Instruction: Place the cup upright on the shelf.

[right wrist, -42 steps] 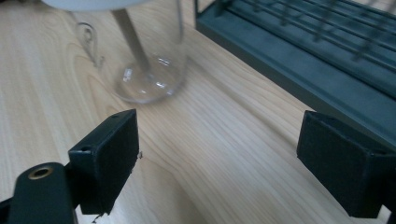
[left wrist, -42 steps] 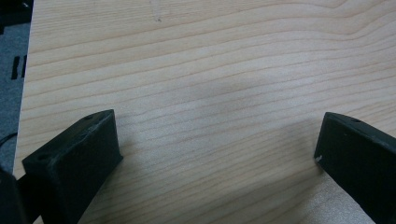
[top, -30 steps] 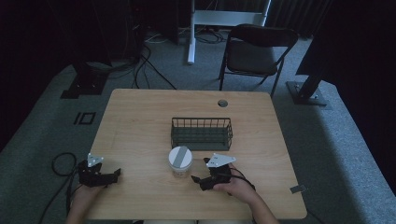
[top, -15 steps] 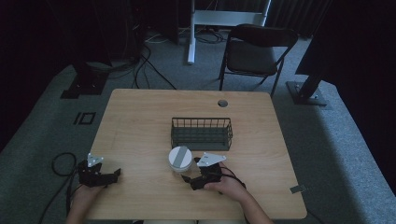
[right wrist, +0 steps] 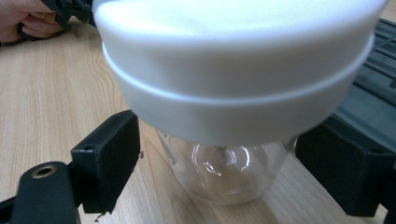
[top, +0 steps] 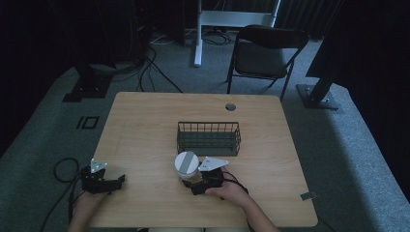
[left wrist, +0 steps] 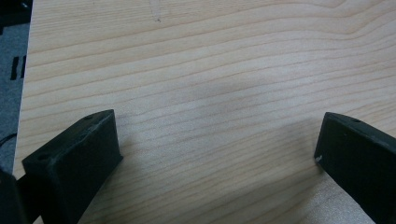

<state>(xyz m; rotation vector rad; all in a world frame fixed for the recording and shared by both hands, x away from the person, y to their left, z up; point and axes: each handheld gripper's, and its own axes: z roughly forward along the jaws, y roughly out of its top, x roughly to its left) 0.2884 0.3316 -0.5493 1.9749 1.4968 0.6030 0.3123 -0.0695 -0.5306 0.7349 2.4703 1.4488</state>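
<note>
A: What's over at 8 o'clock on the surface (top: 145,125)?

B: The left tongs (top: 116,181), held in a hand (top: 87,203) just inside the near left corner. They gape wide over bare wood, gripping nothing. The left edge is close beside them, and open wood runs away toward 12 and 3 o'clock.

A: And in the middle?

B: A clear jar (top: 187,166) with a white lid (right wrist: 233,60) stands upright, long axis vertical, lid up, at about 6 o'clock from the wire basket (top: 209,137) and just beside its near wall. The basket lies with its long side across the surface, near the centre.

A: The right tongs (top: 189,182)?

B: Low at the jar's near side, held by the right hand (top: 227,192). In the right gripper view the jaws stand apart on either side of the glass body, below the lid; I cannot tell if either touches it. They have not closed on it.

A: Room on the right?

B: Plenty of bare wood toward 3 and 4 o'clock, out to the right edge. A chair (top: 266,53) stands on the floor beyond the far edge, at 1 o'clock.
</note>
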